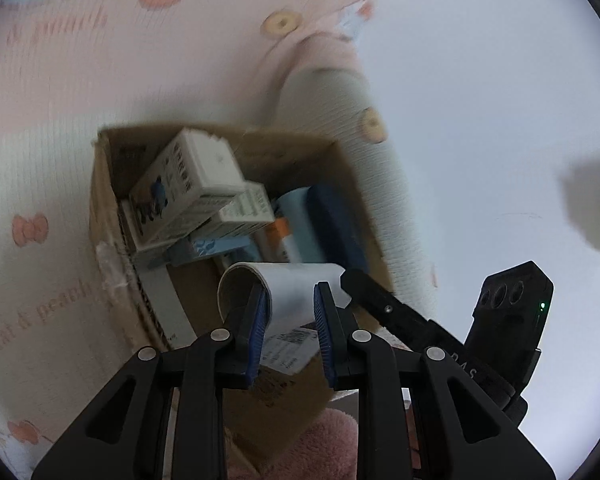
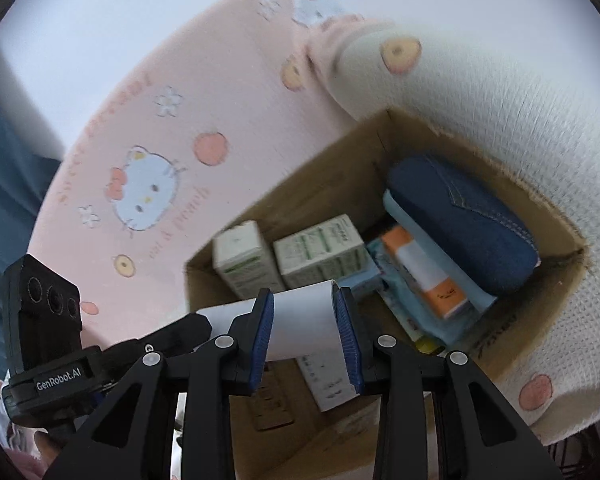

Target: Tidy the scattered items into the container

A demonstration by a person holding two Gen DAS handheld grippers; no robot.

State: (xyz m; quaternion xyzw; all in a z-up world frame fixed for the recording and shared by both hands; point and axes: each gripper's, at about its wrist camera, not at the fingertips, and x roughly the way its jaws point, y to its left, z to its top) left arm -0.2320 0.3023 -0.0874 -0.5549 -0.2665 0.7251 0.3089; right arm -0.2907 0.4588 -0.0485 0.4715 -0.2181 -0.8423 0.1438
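Both sets of jaws are clamped on one white roll (image 1: pixel 300 284): my left gripper (image 1: pixel 290 320) takes one end, my right gripper (image 2: pixel 306 332) the other, above the cardboard box (image 2: pixel 540 292). I judge the roll could snag on the box's near wall or on the cartons (image 2: pixel 316 252) inside. Free room lies near that wall, beside the denim case (image 2: pixel 468 220).

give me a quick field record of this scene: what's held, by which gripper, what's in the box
held item: white paper roll, over the box
left gripper: shut on the roll's open end
right gripper: shut on the same roll
container: cardboard box on a pink patterned cloth
box contents: small white cartons, denim case, orange and white tube
image quality: blurred
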